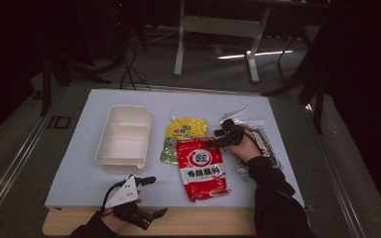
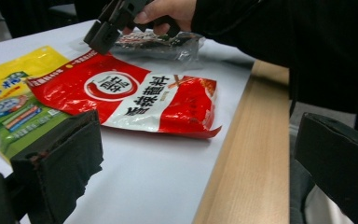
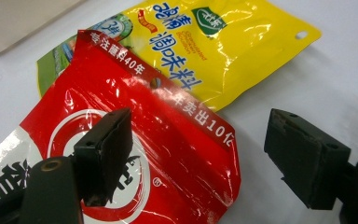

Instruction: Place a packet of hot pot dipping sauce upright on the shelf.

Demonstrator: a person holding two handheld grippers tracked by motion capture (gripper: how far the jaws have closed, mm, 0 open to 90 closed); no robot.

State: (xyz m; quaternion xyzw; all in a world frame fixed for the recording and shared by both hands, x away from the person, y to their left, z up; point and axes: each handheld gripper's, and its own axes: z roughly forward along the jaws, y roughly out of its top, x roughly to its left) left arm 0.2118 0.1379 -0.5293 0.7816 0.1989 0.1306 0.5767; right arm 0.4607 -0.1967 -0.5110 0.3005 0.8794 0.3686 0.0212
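Right claw (image 3: pixel 200 158) gapes over red packet (image 3: pixel 135 154); white two-compartment tray (image 1: pixel 123 135) holds nothing.

High view: fixed above near edge, looks fwd & down on whole tabletop (image 1: pixel 94 173). Left gripper view: low, near edge, faces across toward 3 o'clock. Right gripper view: very close, aimed down toward 10 o'clock. All three share red pouch (image 1: pixel 201 168) (image 2: pixel 135 95) (image 3: pixel 135 154) & yellow pouch (image 1: pixel 184 134) (image 2: pixel 9 93) (image 3: pixel 223 46).
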